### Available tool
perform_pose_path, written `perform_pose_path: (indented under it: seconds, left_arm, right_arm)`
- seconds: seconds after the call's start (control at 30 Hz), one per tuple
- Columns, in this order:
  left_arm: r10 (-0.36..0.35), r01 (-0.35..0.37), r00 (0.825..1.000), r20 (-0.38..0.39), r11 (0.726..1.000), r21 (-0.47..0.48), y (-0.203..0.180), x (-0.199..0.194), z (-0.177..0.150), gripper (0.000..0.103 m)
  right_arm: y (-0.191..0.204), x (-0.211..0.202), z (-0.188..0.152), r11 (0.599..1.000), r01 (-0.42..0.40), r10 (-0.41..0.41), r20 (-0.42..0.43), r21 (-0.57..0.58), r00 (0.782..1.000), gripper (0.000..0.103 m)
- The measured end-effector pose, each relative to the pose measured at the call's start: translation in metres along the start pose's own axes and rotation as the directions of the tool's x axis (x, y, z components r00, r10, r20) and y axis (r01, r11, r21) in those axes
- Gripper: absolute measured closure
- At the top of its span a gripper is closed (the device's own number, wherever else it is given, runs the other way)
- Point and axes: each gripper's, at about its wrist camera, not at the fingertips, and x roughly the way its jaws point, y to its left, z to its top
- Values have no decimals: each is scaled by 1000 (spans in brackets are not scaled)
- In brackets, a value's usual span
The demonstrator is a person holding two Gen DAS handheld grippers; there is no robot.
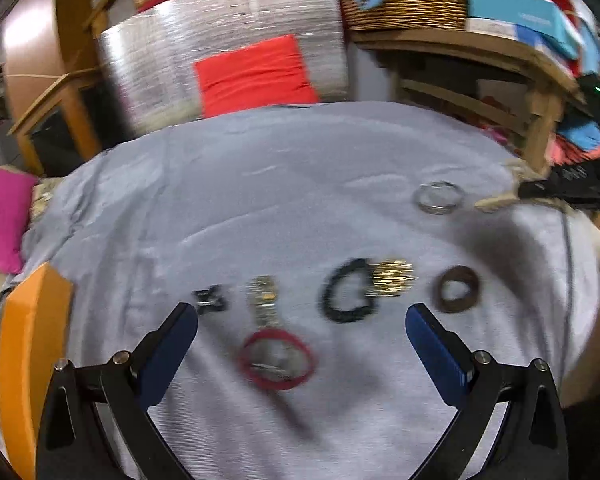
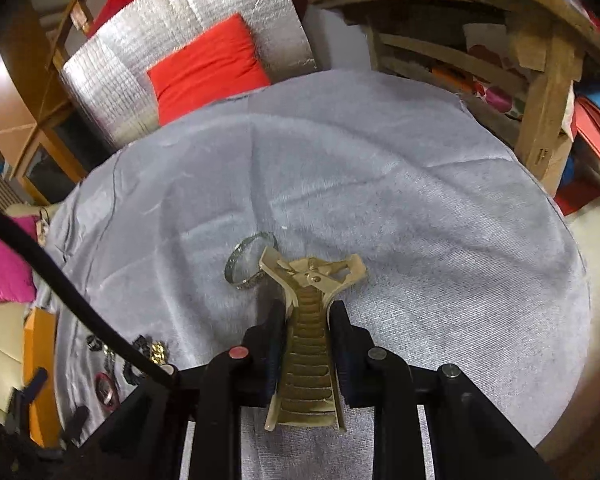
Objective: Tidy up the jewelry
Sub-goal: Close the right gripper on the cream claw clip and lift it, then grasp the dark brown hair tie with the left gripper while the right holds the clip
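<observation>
Two dark pads of the right gripper (image 2: pixel 306 332) clench a cream-gold hair claw clip (image 2: pixel 306 360), its toothed end lifted beside a silver bangle (image 2: pixel 250 262) on the grey cloth (image 2: pixel 420 200). Left gripper (image 1: pixel 302 316) hangs released above a blurred red bangle (image 1: pixel 276 360) and a watch (image 1: pixel 264 300); beyond, a black bracelet (image 1: pixel 346 292) and gold piece (image 1: pixel 392 276) smear together.

Table covered with a pale grey cloth (image 1: pixel 284 184), creased in places. Lying directly on the cloth, in a rough row across the left wrist view: small dark piece (image 1: pixel 210 299), metal-link watch (image 1: pixel 263 300), black beaded bracelet (image 1: pixel 346 292), gold-coloured chain piece (image 1: pixel 392 276) touching the bracelet, brown ring-shaped bangle (image 1: pixel 457 289). Red bangle (image 1: pixel 276 359) just in front of the watch. Silver bangle (image 1: pixel 438 197) apart, farther back. Image blurred; finer detail unreadable.
</observation>
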Motion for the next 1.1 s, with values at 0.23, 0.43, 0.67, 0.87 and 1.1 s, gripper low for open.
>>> perform_pose_path:
  seconds: [0.23, 0.43, 0.67, 0.87, 1.1]
  left_arm:
    - [-206, 206, 979, -3, 978, 32, -38, 7, 7, 9]
    - [-271, 275, 958, -90, 961, 33, -74, 36, 11, 21]
    - [-266, 272, 949, -170, 962, 13, -87, 65, 8, 22]
    - [-333, 330, 927, -175, 943, -48, -77, 70, 5, 59]
    - [-361, 354, 919, -161, 932, -74, -70, 66, 1, 83]
  right_arm:
    - [-14, -5, 6, 996, -51, 50, 17, 68, 999, 79]
    - [-25, 6, 6, 992, -76, 81, -51, 98, 995, 81]
    - [-34, 25, 0, 988, -95, 114, -154, 123, 981, 80]
    - [-30, 37, -2, 992, -69, 87, -180, 103, 980, 63]
    - [-21, 46, -5, 998, -37, 45, -162, 54, 986, 76]
